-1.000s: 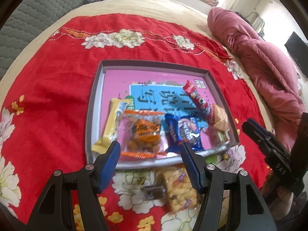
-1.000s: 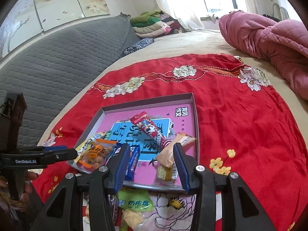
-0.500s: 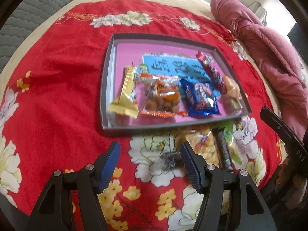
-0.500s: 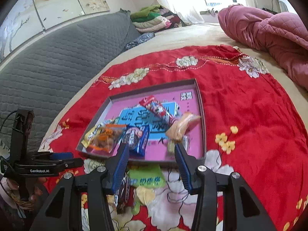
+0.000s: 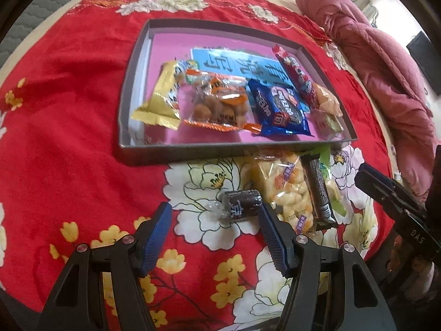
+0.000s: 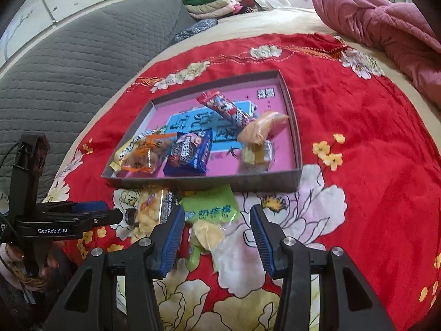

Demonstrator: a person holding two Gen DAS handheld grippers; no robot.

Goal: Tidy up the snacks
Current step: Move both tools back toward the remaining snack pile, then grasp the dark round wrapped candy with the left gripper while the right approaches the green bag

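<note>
A grey tray (image 5: 220, 150) (image 6: 292, 127) with a pink floor holds several snack packs: a yellow bar (image 5: 162, 96), an orange pack (image 5: 220, 102), a blue cookie pack (image 5: 278, 107) (image 6: 190, 154) and a red stick pack (image 5: 295, 74). Loose on the cloth in front of the tray lie a small dark candy (image 5: 242, 205), a puffed-snack bag (image 5: 286, 190) (image 6: 150, 215), a dark bar (image 5: 317, 190) and a green pack (image 6: 210, 209). My left gripper (image 5: 215, 215) is open, just short of the dark candy. My right gripper (image 6: 217, 220) is open around the green pack's near end.
A red flowered cloth (image 5: 69, 110) covers the bed. A pink quilt (image 5: 386, 69) (image 6: 386, 19) is heaped at the right. A grey padded headboard (image 6: 69, 63) and folded clothes (image 6: 215, 2) stand beyond the cloth.
Both grippers have pulled back from the tray toward the loose snacks in front of it. Both stay open.
</note>
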